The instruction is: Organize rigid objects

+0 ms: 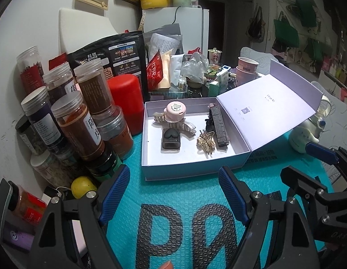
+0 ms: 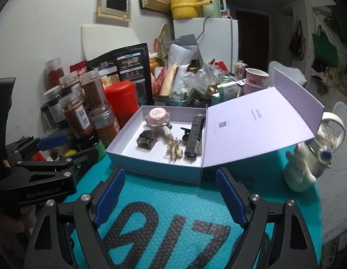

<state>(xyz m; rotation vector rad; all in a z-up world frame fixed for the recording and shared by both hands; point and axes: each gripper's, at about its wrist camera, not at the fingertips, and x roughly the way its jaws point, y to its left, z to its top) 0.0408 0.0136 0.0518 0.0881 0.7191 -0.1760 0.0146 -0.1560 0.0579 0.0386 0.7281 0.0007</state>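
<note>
left gripper (image 1: 174, 187): jaws apart, empty, lower frame | right gripper (image 2: 170, 189): jaws apart, empty | lavender box (image 1: 196, 168): frame centre, lid open, holding pink jar (image 1: 176, 110), gold hair claw (image 1: 206, 142), black case (image 1: 170, 139)

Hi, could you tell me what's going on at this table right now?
A person holds two handheld grippers over a teal mat, sorting small items into an open lavender box. Inside the box lie a pink-lidded jar, a dark heart-topped case, a gold hair claw and a long black box. The left gripper and right gripper both hang open and empty just short of the box, its lid tilted back.
</note>
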